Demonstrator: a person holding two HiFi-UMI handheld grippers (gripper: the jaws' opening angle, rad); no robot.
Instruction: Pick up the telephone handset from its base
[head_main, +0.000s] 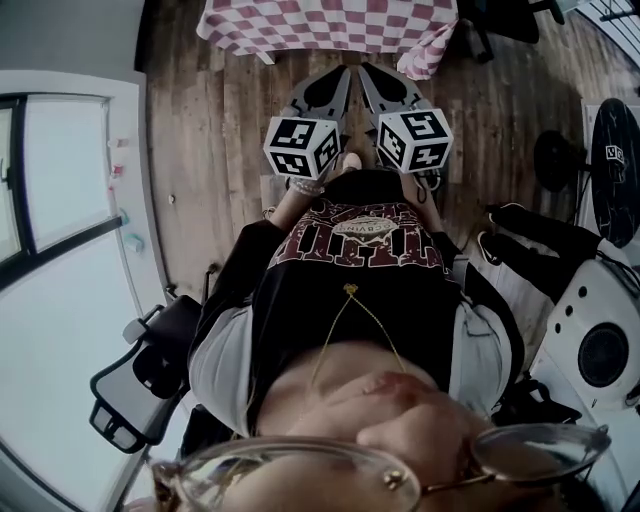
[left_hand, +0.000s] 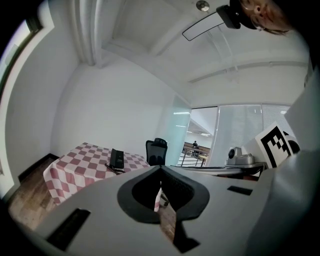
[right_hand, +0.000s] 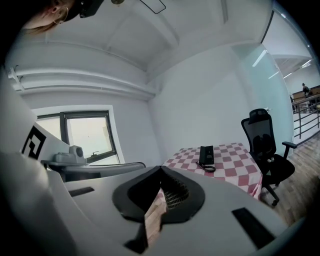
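Both grippers are held out in front of the person's chest, side by side & close, noses pointing to the top of the head view, towards the table (head_main: 330, 22). The left gripper (head_main: 343, 74) sits just left of ctr and the right gripper (head_main: 369, 72) just right of it. Their marker cubes are nearly level w/ each other, and the hands are mostly hidden under them. Both point roughly level, tipped a little down.

Left gripper (left_hand: 161, 168): claw pressed together, tips meeting, nothing btwn them. Right gripper (right_hand: 161, 168): same, tips closed on each other, nothing pinched; only floor shows through the slit lower down.

The telephone (left_hand: 117, 159) stands on the table (left_hand: 75, 170) w/ a pink-and-white check cloth, well apart from both grippers. In the left gripper view it's at mid-left; in the right gripper view the telephone (right_hand: 206, 155) is right of ctr, its cord looped beside it on the table (right_hand: 235, 161). It's too small to tell handset from base.

A black office chair (right_hand: 265, 145) stands just beside the table, on the wood floor (head_main: 220, 150).
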